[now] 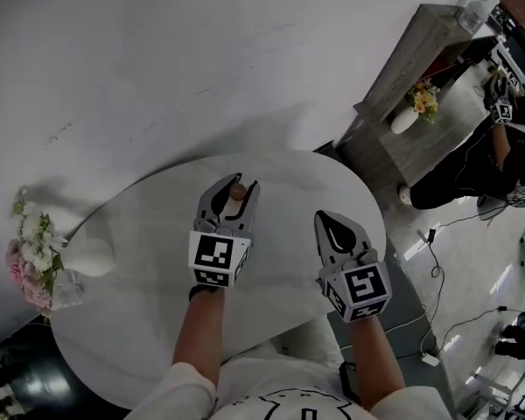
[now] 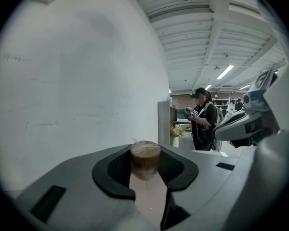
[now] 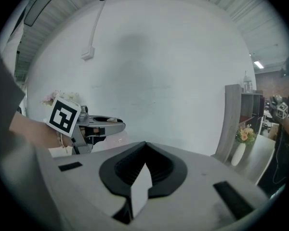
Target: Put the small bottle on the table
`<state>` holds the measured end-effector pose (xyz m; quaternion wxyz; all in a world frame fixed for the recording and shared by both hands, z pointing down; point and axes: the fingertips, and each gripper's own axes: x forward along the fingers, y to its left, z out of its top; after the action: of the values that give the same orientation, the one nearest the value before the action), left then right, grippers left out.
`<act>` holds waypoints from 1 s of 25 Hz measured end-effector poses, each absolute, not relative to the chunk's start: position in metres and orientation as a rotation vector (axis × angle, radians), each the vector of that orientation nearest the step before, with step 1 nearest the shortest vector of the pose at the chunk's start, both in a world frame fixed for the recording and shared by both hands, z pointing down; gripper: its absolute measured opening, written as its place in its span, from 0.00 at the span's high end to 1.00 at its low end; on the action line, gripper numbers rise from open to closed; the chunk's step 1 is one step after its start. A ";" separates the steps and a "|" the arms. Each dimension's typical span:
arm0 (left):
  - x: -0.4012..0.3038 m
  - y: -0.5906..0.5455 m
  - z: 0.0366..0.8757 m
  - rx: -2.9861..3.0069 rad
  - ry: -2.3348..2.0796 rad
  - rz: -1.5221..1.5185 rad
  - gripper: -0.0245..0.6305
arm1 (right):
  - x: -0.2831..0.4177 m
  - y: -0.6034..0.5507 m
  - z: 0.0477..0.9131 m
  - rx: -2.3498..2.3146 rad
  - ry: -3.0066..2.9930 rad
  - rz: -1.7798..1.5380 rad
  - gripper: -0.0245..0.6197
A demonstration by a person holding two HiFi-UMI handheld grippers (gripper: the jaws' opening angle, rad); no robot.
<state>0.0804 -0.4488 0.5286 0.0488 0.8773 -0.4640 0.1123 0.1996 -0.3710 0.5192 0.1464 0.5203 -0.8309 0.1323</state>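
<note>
The person's white shirt [image 1: 284, 390] with a dark print is at the bottom of the head view; the print cannot be read. Both bare forearms go out from there over the round white tabletop [image 1: 140, 322].

The left gripper [image 1: 241, 185] is over the far edge of the tabletop. Its jaws are partly closed and they press on the small bottle [image 2: 145, 156] from both sides. The bottle has a brown round cap and a pale body. It carries no label that I can read, and what is inside it cannot be seen. I cannot tell if the bottle touches the tabletop.

The right gripper [image 1: 328, 221] is near the right edge of the tabletop, apart from the left one. Its jaws are together at the tips and nothing is between them.

Each gripper has a marker cube [image 1: 217, 259] with black and white squares; these are patterns, not words.

At the left edge of the tabletop stands a white vase [image 1: 89, 256] with pink and white flowers [image 1: 33, 261] in it.

Beyond the tabletop, toward the top right, a grey table [image 1: 437, 51] carries a second white vase [image 1: 403, 119] with yellow flowers [image 1: 423, 100]. Another person [image 1: 499, 160] in dark clothes is beside it.
</note>
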 end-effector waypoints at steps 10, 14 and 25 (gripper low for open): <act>0.087 -0.467 0.563 2.654 -1.371 0.388 0.77 | 0.195 -0.375 0.542 1.474 -2.389 0.439 0.97; 0.087 -0.472 0.573 2.639 -1.365 0.407 0.77 | 0.193 -0.374 0.548 1.463 -2.386 0.455 0.97; 0.091 -0.478 0.589 2.615 -1.336 0.439 0.77 | 0.187 -0.369 0.555 1.452 -2.390 0.496 0.97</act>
<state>0.0908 -0.4776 0.5894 0.0862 0.8775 -0.4482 0.1474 0.1866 -0.3688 0.5551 0.1502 0.5055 -0.8320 0.1726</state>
